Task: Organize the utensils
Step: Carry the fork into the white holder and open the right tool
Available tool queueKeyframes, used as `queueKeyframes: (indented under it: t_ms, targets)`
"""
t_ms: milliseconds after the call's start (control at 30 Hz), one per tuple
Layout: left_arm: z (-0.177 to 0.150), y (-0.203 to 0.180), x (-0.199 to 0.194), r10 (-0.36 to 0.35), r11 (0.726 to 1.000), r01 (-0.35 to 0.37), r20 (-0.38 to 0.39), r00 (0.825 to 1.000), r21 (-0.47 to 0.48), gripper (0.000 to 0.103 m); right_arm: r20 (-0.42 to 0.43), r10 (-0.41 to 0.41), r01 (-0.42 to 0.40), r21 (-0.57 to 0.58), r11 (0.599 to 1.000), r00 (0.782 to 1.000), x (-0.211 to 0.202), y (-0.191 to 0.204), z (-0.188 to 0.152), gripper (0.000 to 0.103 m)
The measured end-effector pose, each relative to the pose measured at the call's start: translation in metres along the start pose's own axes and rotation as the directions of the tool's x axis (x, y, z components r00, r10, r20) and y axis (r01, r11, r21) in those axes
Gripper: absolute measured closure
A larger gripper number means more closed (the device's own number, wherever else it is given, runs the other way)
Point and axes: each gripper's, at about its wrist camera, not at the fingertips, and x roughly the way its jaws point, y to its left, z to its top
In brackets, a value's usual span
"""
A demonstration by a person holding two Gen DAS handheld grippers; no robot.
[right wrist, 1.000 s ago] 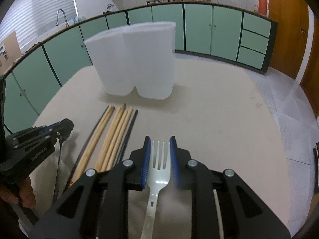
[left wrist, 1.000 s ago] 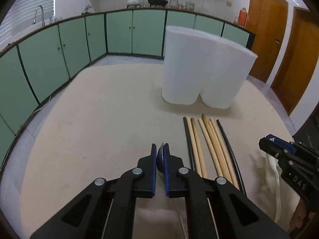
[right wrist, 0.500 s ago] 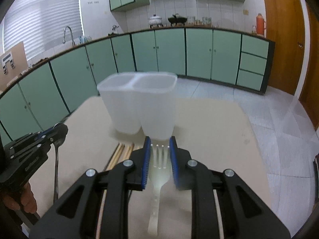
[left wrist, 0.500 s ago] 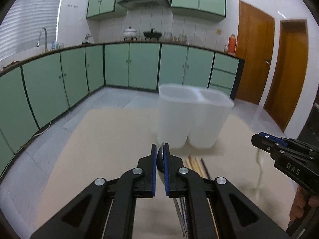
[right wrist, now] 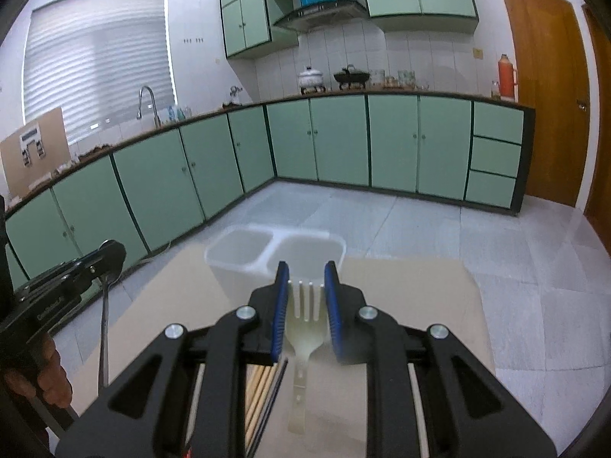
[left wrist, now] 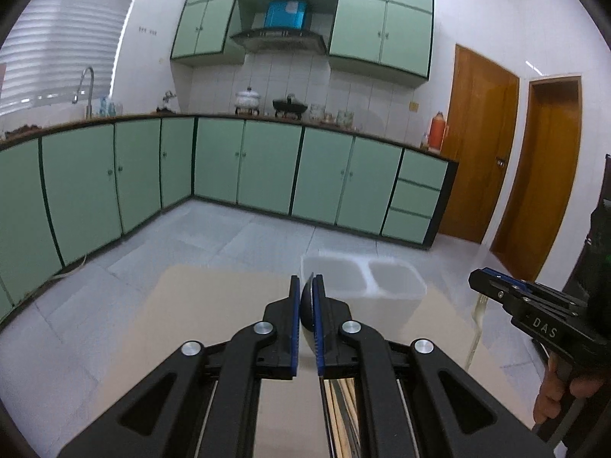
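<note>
Above the beige worktop (right wrist: 420, 286), I am holding one utensil in each gripper over the two-compartment holder (right wrist: 244, 263). My left gripper (left wrist: 306, 297) is pinching a dark metal spoon (left wrist: 306, 307) by its bowl, jaws nearly closed, its thin handle hanging straight down in the right wrist view. My right gripper (right wrist: 305, 294) is clamping a pale, translucent plastic fork (right wrist: 305, 320) across its head, jaws a little apart, tines pointing forward and handle trailing below. To do this step well, I am judging that each handle should be brought directly over its own compartment and kept vertical while descending, so that the tip clears the rim and the divider; releasing should wait until the handle is well inside. The holder is a frosted white tub, standing upright near the far edge of the worktop, and both of its compartments appear empty. Wooden and black chopsticks (right wrist: 263, 393) are lying on the worktop beneath my grippers.
</note>
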Motion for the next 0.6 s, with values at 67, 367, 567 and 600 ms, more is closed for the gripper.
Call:
queueKeyframes:
  t_ms: [67,367,567,600]
  targets:
    - [0.013,0.001,0.005,-0.001,1.0,0.001,0.032,1.0,0.002,0.097,0.02,0.004,-0.004,0.004,1.0,1.0,0.004,-0.005,0.012,0.085]
    - [0.074,-0.002,0.049,-0.001,1.0,0.0,0.18,0.984,0.006,0.097,0.124,0.022,-0.019,-0.029,0.999,0.992,0.028,-0.017,0.072,0.085]
    - [0.092,-0.008,0.094,-0.003,1.0,-0.001,0.224,0.975,0.02,0.097,0.126,0.054,-0.054,-0.008,0.999,0.991,0.068,-0.027,0.088,0.085]
    - [0.093,-0.008,0.101,-0.002,1.0,-0.003,0.225,0.974,0.02,0.097,0.125,0.059,-0.059,-0.006,0.998,0.99,0.074,-0.027,0.089,0.085]
